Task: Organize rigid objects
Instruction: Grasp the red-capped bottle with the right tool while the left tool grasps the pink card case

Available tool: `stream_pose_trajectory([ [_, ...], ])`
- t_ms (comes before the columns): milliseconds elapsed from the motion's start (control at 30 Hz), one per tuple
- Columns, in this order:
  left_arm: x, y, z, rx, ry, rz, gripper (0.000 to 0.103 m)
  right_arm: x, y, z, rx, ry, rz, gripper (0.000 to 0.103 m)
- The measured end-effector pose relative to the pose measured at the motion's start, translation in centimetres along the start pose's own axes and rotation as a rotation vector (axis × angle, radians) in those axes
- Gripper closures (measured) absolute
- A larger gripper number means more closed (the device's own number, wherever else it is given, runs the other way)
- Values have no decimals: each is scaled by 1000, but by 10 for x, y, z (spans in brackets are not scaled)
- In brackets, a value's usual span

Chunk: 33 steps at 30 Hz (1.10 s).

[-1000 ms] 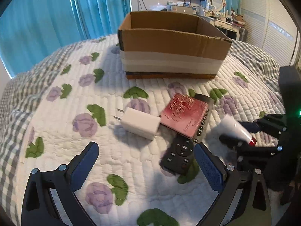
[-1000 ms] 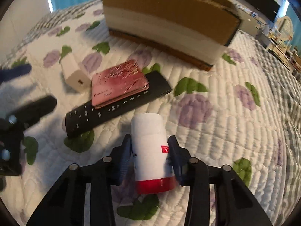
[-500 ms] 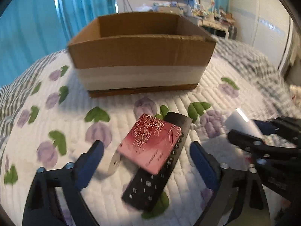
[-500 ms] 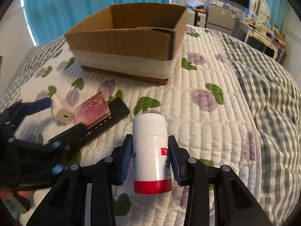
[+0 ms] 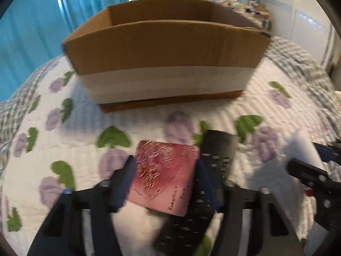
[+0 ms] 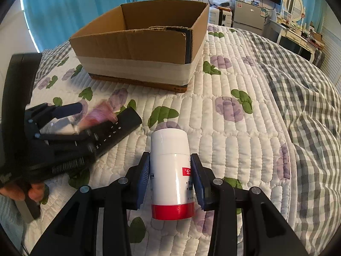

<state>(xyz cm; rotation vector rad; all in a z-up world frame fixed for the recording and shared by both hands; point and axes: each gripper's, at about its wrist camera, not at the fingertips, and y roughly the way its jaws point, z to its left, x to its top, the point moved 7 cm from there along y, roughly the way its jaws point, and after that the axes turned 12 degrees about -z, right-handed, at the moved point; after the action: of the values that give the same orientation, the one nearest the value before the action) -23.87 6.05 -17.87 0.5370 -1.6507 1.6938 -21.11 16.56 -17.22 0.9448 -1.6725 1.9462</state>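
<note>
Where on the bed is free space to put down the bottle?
The quilt right of the bottle, up to the checked blanket, is bare. So is the strip between the bottle and the box. Left is crowded: the remote, pink card and left hand-held gripper.

Cardboard box (image 6: 145, 42) top open; quilt (image 6: 230, 128) bare before it; remote (image 6: 119, 132) lies left.
</note>
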Motion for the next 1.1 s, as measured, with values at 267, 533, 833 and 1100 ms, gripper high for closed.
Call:
stream_pose_trajectory([
  [267, -6, 23, 22, 63, -12, 54, 9, -4, 4, 3, -4, -18, 19, 66],
  [533, -11, 34, 35, -12, -87, 64, 20, -6, 5, 2, -4, -17, 24, 66],
  [833, 3, -1, 35, -66, -125, 21, 34, 0, -4, 4, 2, -5, 1, 66],
  [1100, 44, -69, 35, -80, -153, -121, 34, 43, -40, 13, 11, -11, -110, 67],
])
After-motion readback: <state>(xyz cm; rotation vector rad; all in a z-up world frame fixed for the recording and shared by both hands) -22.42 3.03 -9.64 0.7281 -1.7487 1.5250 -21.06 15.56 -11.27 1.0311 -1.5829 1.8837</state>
